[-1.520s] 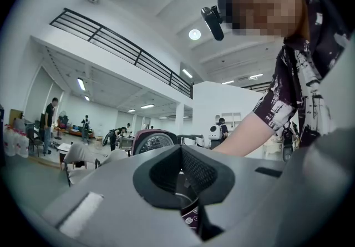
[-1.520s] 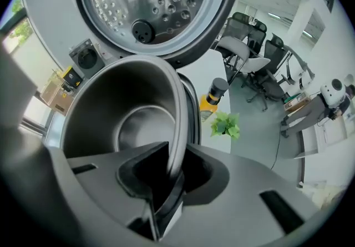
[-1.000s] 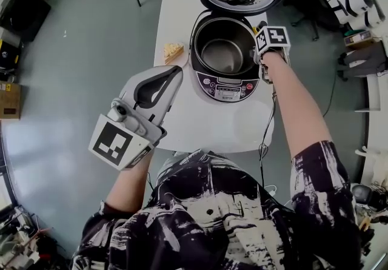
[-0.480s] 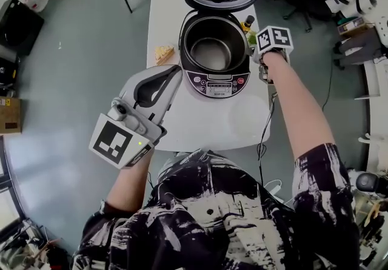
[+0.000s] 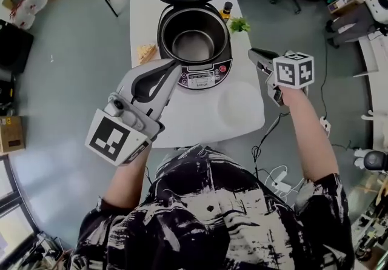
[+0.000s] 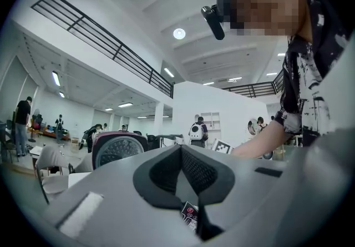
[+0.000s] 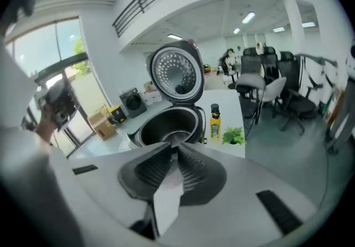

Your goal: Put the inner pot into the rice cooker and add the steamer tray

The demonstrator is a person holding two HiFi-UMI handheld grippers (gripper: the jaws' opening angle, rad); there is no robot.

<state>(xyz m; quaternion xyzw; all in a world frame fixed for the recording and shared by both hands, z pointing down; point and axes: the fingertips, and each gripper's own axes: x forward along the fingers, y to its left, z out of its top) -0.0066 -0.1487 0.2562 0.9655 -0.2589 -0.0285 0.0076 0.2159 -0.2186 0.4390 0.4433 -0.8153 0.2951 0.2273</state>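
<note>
White plastic steamer tray (image 5: 239,105) at five o'clock from rice cooker (image 5: 200,76): likely light, stiff, slick; pinch the rim. Left gripper (image 5: 176,68) closed, empty; right gripper (image 5: 254,53) just closed, nothing between.

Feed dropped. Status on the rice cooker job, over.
Left gripper shut, empty; right gripper jaws just closed, empty. Inner pot sits in the open rice cooker; steamer tray on the table, not yet in. Nothing in the way.
</note>
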